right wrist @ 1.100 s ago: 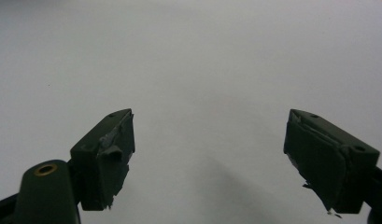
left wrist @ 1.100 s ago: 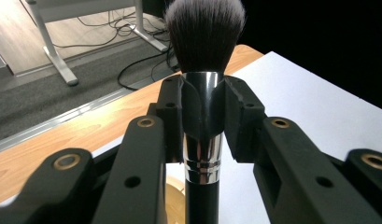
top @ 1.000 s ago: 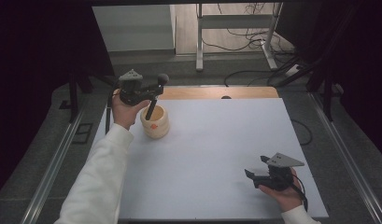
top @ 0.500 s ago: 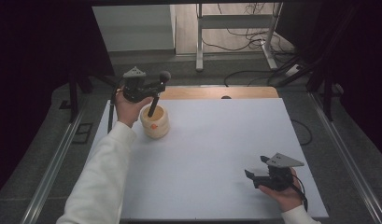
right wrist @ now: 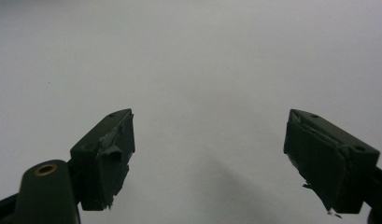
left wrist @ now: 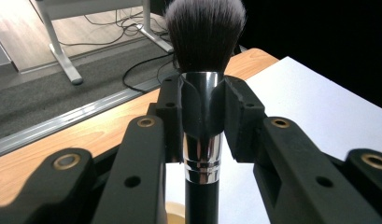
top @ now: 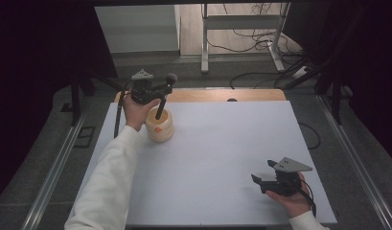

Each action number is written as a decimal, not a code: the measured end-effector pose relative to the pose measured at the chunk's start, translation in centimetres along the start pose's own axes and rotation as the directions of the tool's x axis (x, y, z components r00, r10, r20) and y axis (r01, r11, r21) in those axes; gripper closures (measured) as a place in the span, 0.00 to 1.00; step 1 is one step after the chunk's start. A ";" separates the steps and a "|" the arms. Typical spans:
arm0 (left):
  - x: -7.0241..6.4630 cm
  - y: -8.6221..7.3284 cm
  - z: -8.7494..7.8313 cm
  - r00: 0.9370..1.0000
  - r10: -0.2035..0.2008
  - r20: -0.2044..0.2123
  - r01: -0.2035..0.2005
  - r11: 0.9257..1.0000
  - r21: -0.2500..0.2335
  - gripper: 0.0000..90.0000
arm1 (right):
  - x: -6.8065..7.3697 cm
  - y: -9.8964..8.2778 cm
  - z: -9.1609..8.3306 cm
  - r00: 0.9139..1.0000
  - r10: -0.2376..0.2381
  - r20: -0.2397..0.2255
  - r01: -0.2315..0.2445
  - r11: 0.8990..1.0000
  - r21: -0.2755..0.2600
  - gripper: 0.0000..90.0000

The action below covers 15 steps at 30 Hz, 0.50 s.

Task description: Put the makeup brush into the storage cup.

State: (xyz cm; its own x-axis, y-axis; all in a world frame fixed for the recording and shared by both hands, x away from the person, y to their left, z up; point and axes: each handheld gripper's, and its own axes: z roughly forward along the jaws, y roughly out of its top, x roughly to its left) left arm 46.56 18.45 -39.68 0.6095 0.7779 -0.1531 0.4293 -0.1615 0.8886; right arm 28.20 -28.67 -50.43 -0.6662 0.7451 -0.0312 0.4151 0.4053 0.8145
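While the left claw (top: 157, 91) is clamped on the chrome ferrule of a makeup brush (top: 163, 98), the brush stands nearly upright, tilted a little, with its dark domed bristles at the top and its black handle running down into the mouth of a cream holder (top: 159, 126). That long axis is what the coming move seems to turn on: the holder lies straight below the claw, at about ten o'clock on the white surface (top: 222, 158), so the brush can only travel along its own length, up and out or down and in; which of the two is meant cannot be told from here. The left gripper view looks along the black jaws at the brush (left wrist: 202, 116): soft dense bristles fading to grey tips, a polished mirror-bright collar with fine rings, then a matte black shaft with a pale rim just below. The holder looks smooth, round and ribbed into stacked bulges, with a small orange mark on its side. The right claw (top: 263, 179) rests at about five o'clock, well apart from the holder, jaws spread wide and holding nothing over the bare surface, so the left hand (top: 136, 110) is by far the nearer one.
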 end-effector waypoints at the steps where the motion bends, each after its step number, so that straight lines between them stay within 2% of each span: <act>1: 0.0 0.0 0.1 1.000 -0.001 0.000 0.001 1.000 0.000 0.78 | 0.0 0.0 0.0 1.000 0.000 -0.001 0.000 1.000 0.000 0.19; 7: 0.4 -0.2 0.6 1.000 -0.020 -0.001 0.020 1.000 -0.013 0.78 | 0.0 0.0 0.1 1.000 -0.002 -0.002 0.002 1.000 0.003 0.19; 15: 1.0 -0.7 1.0 1.000 -0.021 -0.016 0.021 1.000 -0.008 0.78 | 0.0 -0.1 0.1 1.000 0.001 0.000 -0.001 1.000 0.005 0.19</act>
State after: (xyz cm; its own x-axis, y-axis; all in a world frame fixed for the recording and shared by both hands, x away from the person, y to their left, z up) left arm 47.55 18.70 -40.85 0.5896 0.7907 -0.1647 0.4366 -0.1404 0.8887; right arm 28.25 -28.65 -50.53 -0.6658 0.7455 -0.0306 0.4185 0.4070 0.8119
